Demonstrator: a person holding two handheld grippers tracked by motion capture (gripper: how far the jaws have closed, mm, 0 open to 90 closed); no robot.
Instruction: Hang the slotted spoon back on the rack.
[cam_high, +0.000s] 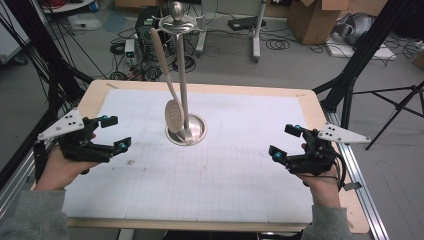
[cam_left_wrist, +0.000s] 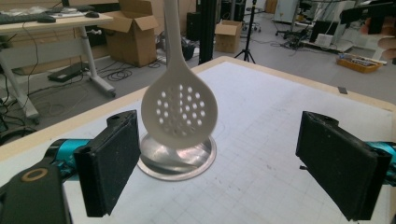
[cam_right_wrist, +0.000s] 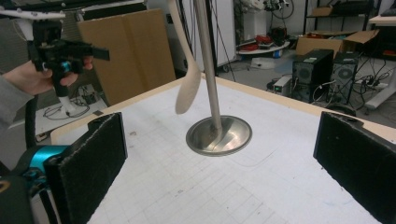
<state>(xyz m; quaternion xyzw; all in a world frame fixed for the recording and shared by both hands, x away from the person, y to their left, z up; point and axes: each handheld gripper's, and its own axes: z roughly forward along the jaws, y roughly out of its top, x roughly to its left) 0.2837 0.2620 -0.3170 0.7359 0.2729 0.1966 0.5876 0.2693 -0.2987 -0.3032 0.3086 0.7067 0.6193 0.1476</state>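
A metal utensil stand (cam_high: 183, 75) rises from a round steel base (cam_high: 196, 131) in the middle of the white gridded mat. A cream slotted spoon (cam_high: 173, 114) hangs from the stand's top hook, its perforated bowl just above the base. The left gripper view faces that bowl (cam_left_wrist: 179, 110) head-on with the base (cam_left_wrist: 180, 161) behind it. My left gripper (cam_high: 114, 134) is held open at the mat's left edge, nothing between its pads. At the right edge my right gripper (cam_high: 285, 142) is open too and holds nothing. The right gripper view has the spoon (cam_right_wrist: 187, 91) edge-on beside the pole (cam_right_wrist: 208, 65).
The wooden table (cam_high: 210, 89) carries a white mat (cam_high: 225, 175) with faint grid lines. Beyond its far edge are cables, computer cases and cardboard boxes (cam_high: 320, 17) on the floor. Black tripod legs (cam_high: 360, 65) stand off the right side.
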